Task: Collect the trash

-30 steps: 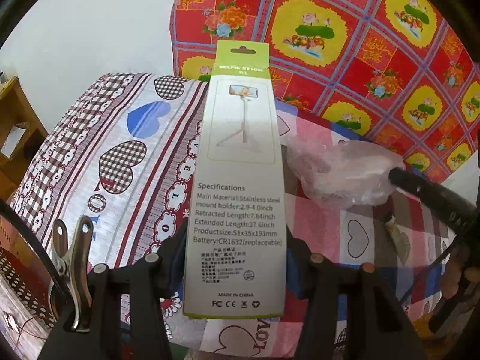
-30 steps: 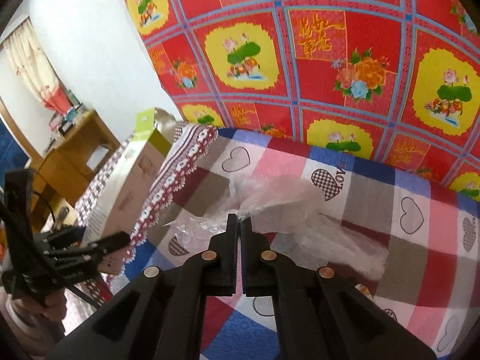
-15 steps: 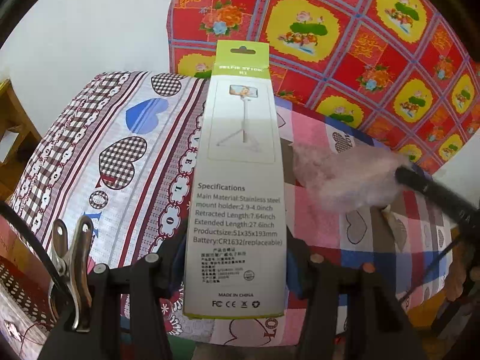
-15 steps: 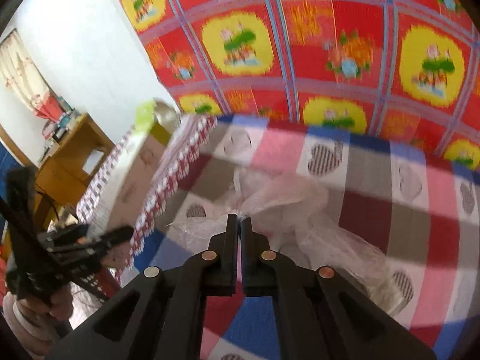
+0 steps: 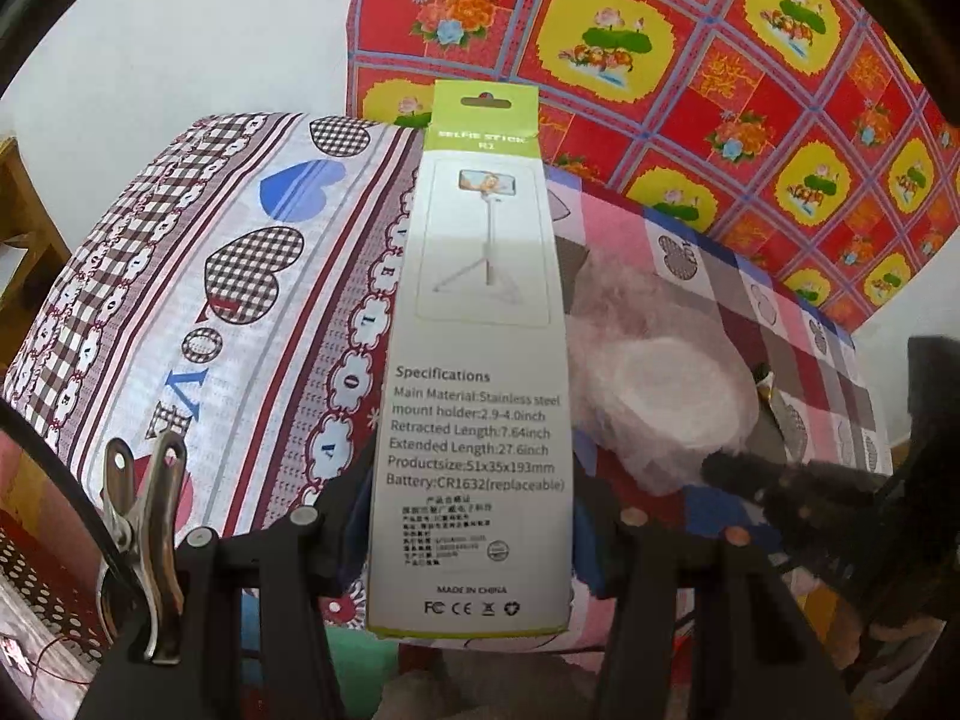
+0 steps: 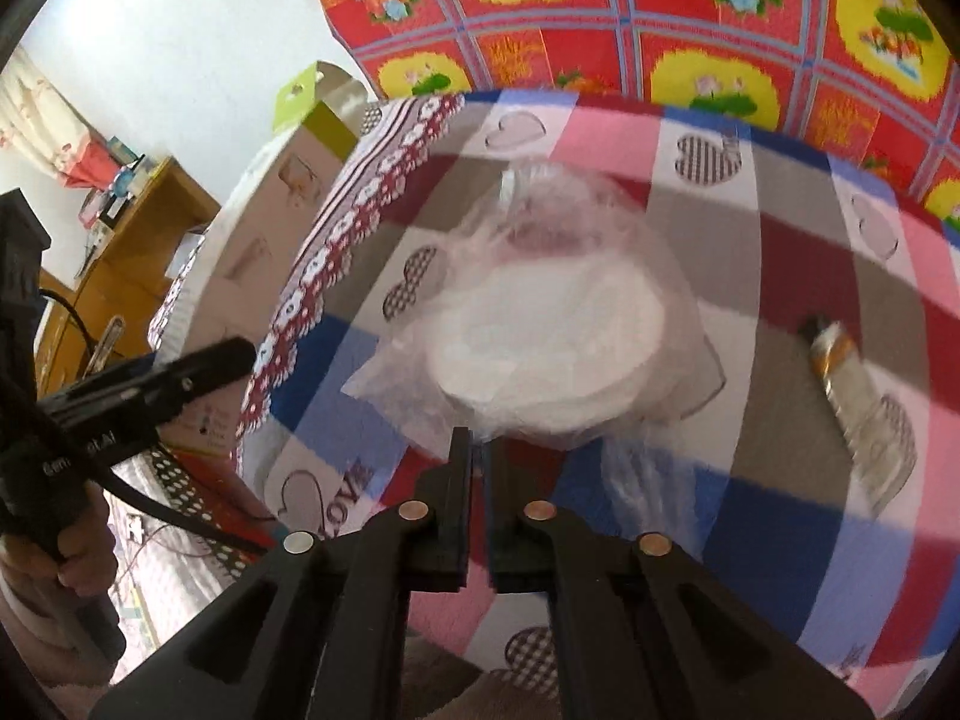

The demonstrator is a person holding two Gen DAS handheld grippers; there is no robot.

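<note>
1. Selfie stick box [image 5: 474, 360]: upright, clamped in my left gripper [image 5: 474, 516].
2. Plastic bag [image 6: 540, 336]: at 12 o'clock, pinched by my nearly closed right gripper [image 6: 477, 456], over the bedspread [image 6: 780, 252].

**Bed layout around the tools**

The selfie stick box [image 5: 480, 360] stands upright between the left tool's [image 5: 474, 516] fingers. Right of it, the plastic bag [image 6: 540, 336] lies on the bed [image 6: 780, 276], just ahead of the right tool [image 6: 477, 450]; a tube [image 6: 852, 384] lies farther right.
</note>
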